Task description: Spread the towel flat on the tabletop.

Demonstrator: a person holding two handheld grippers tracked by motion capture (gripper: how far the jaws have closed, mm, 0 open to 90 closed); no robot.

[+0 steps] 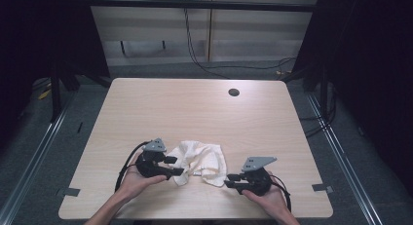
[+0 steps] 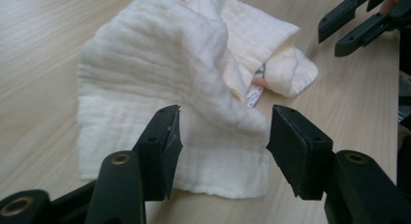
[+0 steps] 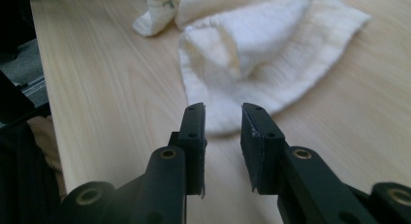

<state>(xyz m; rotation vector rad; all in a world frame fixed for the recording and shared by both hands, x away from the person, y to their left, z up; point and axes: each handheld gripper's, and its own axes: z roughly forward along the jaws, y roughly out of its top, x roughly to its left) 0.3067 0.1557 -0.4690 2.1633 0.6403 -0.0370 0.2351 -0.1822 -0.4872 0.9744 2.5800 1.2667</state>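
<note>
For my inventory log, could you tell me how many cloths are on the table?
1: a crumpled cream cloth near the table's front edge, between the left gripper and right gripper.

You see a table (image 1: pixel 146 103) with a round hole (image 1: pixel 234 92); behind it cables (image 1: pixel 195 49) hang, perhaps from a socket.

We see the table (image 1: pixel 204 108) evenly lit from above in the high view, while the surroundings fall into deep darkness. Shadows under the white cloth (image 1: pixel 200 159) are soft and short. In both gripper views the black jaws close to the lens blur slightly, the cloth (image 2: pixel 169 88) glows almost overexposed, and the wood grain stays fairly sharp.
</note>
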